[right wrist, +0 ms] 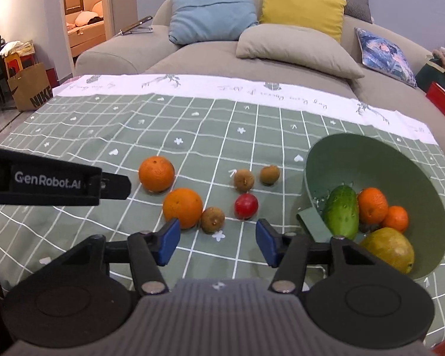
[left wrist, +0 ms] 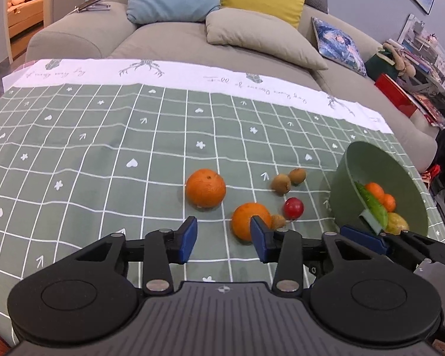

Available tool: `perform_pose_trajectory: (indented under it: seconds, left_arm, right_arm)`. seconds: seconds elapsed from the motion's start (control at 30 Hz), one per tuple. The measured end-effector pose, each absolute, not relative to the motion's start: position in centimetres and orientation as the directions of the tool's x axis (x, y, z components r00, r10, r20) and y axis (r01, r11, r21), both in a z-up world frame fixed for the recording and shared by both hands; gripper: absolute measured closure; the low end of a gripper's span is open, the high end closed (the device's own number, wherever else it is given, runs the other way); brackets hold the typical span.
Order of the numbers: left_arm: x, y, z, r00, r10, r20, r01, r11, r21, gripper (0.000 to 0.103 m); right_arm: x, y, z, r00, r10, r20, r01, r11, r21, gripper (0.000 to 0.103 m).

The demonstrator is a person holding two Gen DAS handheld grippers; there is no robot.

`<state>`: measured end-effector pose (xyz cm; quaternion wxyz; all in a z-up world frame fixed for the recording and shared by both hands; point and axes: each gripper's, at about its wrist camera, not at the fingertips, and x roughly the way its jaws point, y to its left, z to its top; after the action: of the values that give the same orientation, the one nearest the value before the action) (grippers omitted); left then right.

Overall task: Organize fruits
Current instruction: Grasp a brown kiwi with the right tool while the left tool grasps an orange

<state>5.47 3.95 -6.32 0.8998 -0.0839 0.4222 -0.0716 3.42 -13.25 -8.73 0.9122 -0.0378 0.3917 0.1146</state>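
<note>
Right wrist view shows bowl (right wrist: 370, 160) already holding several fruits, six others left beside it, both tongs released and empty

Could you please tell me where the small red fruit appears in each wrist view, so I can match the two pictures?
Left wrist: the red fruit lies right of centre, beyond the left gripper's right finger.
Right wrist: just right of centre, beyond the gap between the fingers.
Shared landmark: the green bowl, to its right in both.

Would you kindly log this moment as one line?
left hand-held gripper: open, empty | right hand-held gripper: open, empty | bowl: tipped | oranges: on cloth
</note>
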Motion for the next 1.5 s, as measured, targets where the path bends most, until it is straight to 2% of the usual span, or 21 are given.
perform_pose_trajectory:
  seconds: [0.23,0.27,0.3,0.43,1.03,1.17,1.5]
  left_arm:
    - [7.0,3.9,-8.1,0.587,-0.225,-0.778,0.052,0.969,-0.241,0.058]
    - [7.3,3.9,-8.3,0.581,-0.236,-0.779,0.052,0.966,-0.254,0.058]
    - [7.5,3.8,-8.4,0.573,-0.248,-0.781,0.056,0.963,-0.265,0.058]
    - [8.3,2.7,-9.0,0.552,-0.278,-0.786,0.089,0.957,-0.276,0.058]
    - [12.1,1.1,-11.0,0.459,-0.295,-0.838,0.099,0.954,-0.282,0.054]
    - [12.4,1.3,-11.2,0.458,-0.312,-0.833,0.081,0.947,-0.31,0.054]
    - [11.3,2.5,-10.7,0.477,-0.307,-0.824,0.052,0.945,-0.322,0.056]
  right_arm:
    - [5.3,-13.3,-10.5,0.644,0.19,-0.741,-0.241,0.97,0.039,0.057]
    - [5.5,-13.2,-10.8,0.64,0.19,-0.744,-0.244,0.969,0.037,0.059]
    - [5.8,-13.2,-11.1,0.638,0.187,-0.747,-0.245,0.969,0.033,0.065]
    - [6.8,-13.0,-12.1,0.622,0.185,-0.761,-0.269,0.963,0.014,0.074]
    - [8.6,-12.4,-13.7,0.599,0.251,-0.76,-0.369,0.929,0.017,0.075]
    - [8.6,-12.4,-13.8,0.588,0.255,-0.767,-0.37,0.929,0.025,0.081]
    - [7.7,-12.5,-13.3,0.586,0.262,-0.767,-0.382,0.924,0.023,0.081]
